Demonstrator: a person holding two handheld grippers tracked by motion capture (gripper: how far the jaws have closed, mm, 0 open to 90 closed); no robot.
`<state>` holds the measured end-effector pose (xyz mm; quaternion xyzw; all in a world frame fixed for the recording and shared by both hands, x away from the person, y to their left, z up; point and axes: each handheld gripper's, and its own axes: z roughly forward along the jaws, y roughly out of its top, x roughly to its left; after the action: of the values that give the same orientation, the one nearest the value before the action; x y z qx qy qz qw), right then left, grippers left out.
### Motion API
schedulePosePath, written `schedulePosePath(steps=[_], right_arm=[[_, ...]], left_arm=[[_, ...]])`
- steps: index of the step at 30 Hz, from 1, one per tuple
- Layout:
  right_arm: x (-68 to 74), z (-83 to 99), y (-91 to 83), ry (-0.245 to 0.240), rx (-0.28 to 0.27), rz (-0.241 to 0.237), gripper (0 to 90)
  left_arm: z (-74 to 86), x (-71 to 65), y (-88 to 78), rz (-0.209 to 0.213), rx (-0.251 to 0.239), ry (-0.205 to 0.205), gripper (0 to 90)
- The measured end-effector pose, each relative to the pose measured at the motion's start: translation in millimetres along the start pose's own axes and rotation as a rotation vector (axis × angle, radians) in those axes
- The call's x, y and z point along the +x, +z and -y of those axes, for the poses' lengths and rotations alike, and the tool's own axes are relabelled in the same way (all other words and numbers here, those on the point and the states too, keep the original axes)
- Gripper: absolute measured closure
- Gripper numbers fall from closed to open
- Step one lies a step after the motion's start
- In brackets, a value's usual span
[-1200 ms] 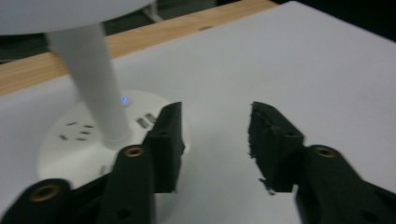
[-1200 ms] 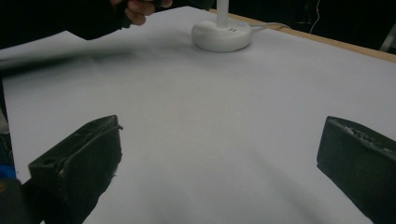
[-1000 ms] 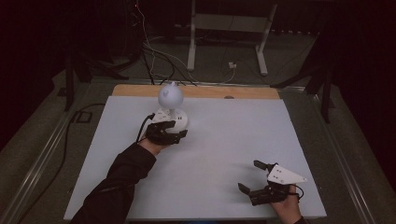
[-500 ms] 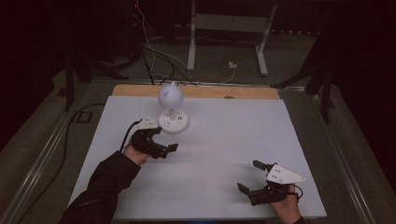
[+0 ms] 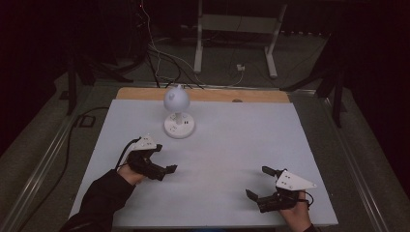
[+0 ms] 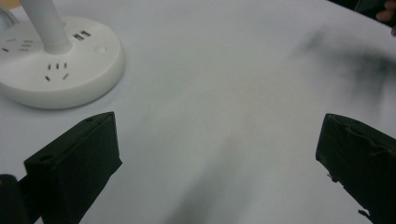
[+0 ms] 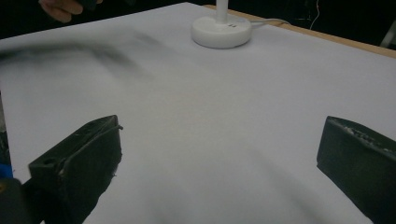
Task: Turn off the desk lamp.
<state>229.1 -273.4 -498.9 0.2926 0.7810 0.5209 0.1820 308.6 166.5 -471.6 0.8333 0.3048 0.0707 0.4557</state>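
A white desk lamp with a globe head stands on a round base at the back left of the white table. The base carries sockets and appears far off in the right gripper view. My left gripper hovers in front of the base and apart from it, jaws wide open with nothing between them. Near the table's front right edge, my right gripper is open too and holds nothing.
A wooden strip runs along the table's far edge. Cables and a white metal stand lie on the dark floor behind. The other hand appears at the top left of the right gripper view.
My left gripper has drawn back from the lamp base toward the person, down and slightly left. The right gripper has stayed put.
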Motion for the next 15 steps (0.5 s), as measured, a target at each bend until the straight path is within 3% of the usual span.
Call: schedulePosePath(steps=[5, 15], right_arm=[[0.3, -0.1, -0.1, -0.002, 0.001, 0.001, 0.0], [0.0, 0.1, 0.1, -0.001, 0.002, 0.001, 0.0]], left_arm=[[14.7, -3.8, -5.2, -0.003, -0.012, 0.007, 0.3], [43.5, -12.7, -17.1, 0.000, 0.012, 0.026, 0.3]])
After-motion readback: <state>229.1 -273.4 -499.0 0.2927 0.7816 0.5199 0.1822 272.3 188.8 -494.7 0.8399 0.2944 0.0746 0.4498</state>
